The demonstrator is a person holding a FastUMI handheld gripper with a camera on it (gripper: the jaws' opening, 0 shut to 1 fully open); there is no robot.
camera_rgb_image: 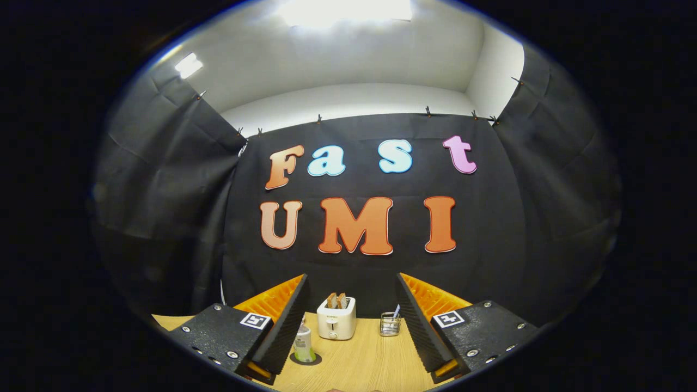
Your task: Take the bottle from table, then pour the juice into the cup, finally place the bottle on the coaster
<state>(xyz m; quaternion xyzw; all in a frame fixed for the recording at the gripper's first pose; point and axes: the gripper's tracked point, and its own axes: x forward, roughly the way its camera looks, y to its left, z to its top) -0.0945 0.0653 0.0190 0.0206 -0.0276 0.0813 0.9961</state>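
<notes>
Fingers [351,321] stand wide apart over the near part of the wooden table [359,365], clamped on nothing, with open air between them. Bottle [304,344] stands upright on a dark round coaster [306,359], just beside the inner face of the left finger and partly hidden by it; whether it touches that finger cannot be told. It has a pale body with a green label and a light cap.

Farther back, toward the table's far edge and between the two fingers, sits a white toaster [336,321] with two browned slices of bread [336,300] standing up out of its slots. Just to its right, also near the far edge, is a small clear glass holder [390,324] with a thin utensil leaning in it; what sort of utensil is too small to tell. Toaster and holder stand apart from each other and well beyond the bottle. Black cloth hangs behind the table's far edge.
</notes>
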